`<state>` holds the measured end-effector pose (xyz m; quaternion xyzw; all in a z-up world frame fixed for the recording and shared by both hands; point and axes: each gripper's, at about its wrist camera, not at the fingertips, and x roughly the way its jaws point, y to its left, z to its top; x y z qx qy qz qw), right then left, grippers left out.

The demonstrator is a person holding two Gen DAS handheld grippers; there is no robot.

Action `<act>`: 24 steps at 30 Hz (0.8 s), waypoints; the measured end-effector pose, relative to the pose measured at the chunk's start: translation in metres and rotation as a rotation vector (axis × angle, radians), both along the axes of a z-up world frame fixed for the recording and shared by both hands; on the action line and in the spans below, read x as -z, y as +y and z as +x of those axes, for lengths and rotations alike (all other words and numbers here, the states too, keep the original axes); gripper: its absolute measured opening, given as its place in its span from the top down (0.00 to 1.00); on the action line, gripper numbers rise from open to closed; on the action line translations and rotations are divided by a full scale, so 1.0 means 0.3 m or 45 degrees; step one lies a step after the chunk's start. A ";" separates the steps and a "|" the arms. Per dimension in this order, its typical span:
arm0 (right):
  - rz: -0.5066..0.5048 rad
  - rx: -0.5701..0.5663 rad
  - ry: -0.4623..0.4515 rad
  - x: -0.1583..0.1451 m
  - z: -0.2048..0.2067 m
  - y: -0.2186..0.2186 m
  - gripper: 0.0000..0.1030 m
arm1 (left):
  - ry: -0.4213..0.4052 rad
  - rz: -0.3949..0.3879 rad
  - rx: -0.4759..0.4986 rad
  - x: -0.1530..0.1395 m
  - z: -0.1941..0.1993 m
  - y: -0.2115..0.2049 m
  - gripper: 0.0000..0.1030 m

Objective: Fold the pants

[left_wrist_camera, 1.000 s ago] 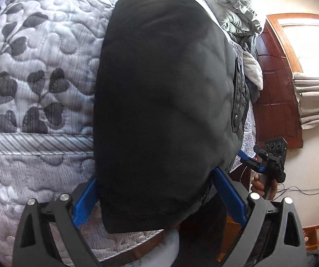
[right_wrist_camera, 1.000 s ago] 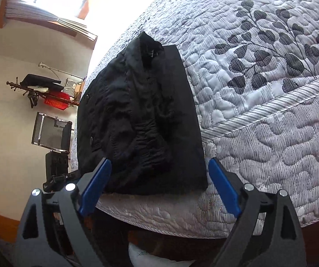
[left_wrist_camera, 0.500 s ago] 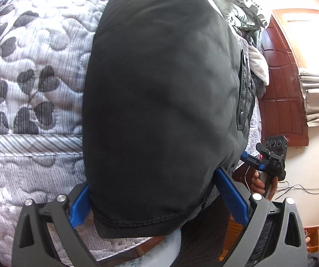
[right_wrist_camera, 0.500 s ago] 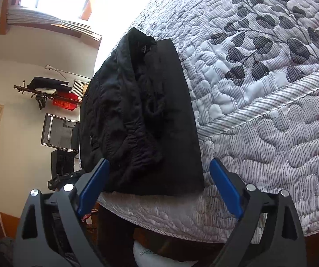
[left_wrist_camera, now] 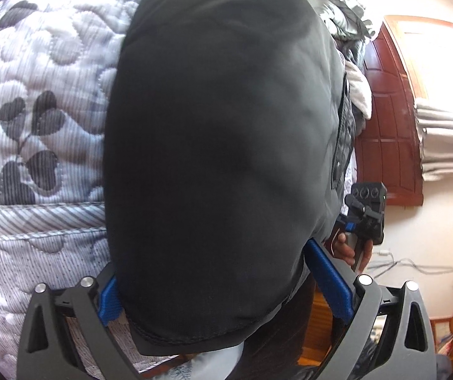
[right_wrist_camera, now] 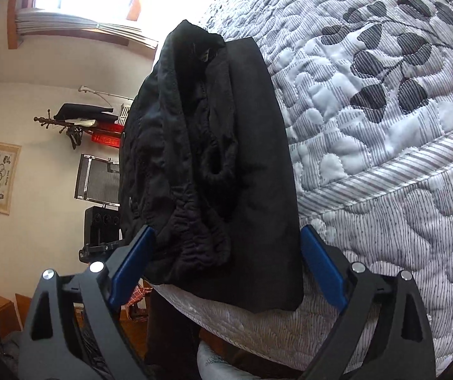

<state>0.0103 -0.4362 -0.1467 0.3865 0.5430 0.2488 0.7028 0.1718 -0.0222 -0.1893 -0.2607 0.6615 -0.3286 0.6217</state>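
Black pants [left_wrist_camera: 220, 158] lie folded on the quilted bed, near its edge. In the left wrist view they fill the middle of the frame and their near hemmed end sits between the open blue fingers of my left gripper [left_wrist_camera: 226, 288]. In the right wrist view the pants [right_wrist_camera: 226, 158] show their bunched elastic waist on top. My right gripper [right_wrist_camera: 226, 269] is open, its fingers straddling the near end of the pants at the bed edge. The right gripper also shows in the left wrist view [left_wrist_camera: 365, 218], held in a hand.
The grey leaf-patterned quilt [left_wrist_camera: 36, 126] covers the bed [right_wrist_camera: 384, 126]. Crumpled grey and white clothes [left_wrist_camera: 346, 15] lie beyond the pants. A wooden door [left_wrist_camera: 387, 126] and a curtained window stand behind. A speaker [right_wrist_camera: 100, 224], a chair and a rack stand by the wall.
Both grippers have moved closer to the pants, which now look larger in both views. Both stay open. The pants have not moved.
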 end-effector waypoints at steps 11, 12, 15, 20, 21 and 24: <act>0.066 -0.016 -0.023 0.021 0.042 -0.025 0.10 | 0.131 -0.142 -0.006 0.009 0.030 -0.024 0.04; 0.043 -0.025 -0.023 0.019 0.051 -0.016 0.11 | 0.124 -0.132 0.020 0.010 0.030 -0.040 0.04; -0.047 -0.052 -0.046 0.015 0.059 0.010 0.24 | 0.103 -0.119 0.077 0.012 0.024 -0.063 0.04; -0.001 -0.019 -0.068 0.016 0.029 -0.028 0.46 | 0.133 -0.199 -0.018 0.018 0.040 -0.004 0.12; 0.000 -0.012 -0.071 0.013 0.024 -0.031 0.47 | 0.135 -0.187 -0.028 0.018 0.037 0.004 0.14; -0.021 -0.004 -0.085 0.002 0.023 -0.035 0.50 | 0.134 -0.161 -0.051 0.007 0.041 0.011 0.23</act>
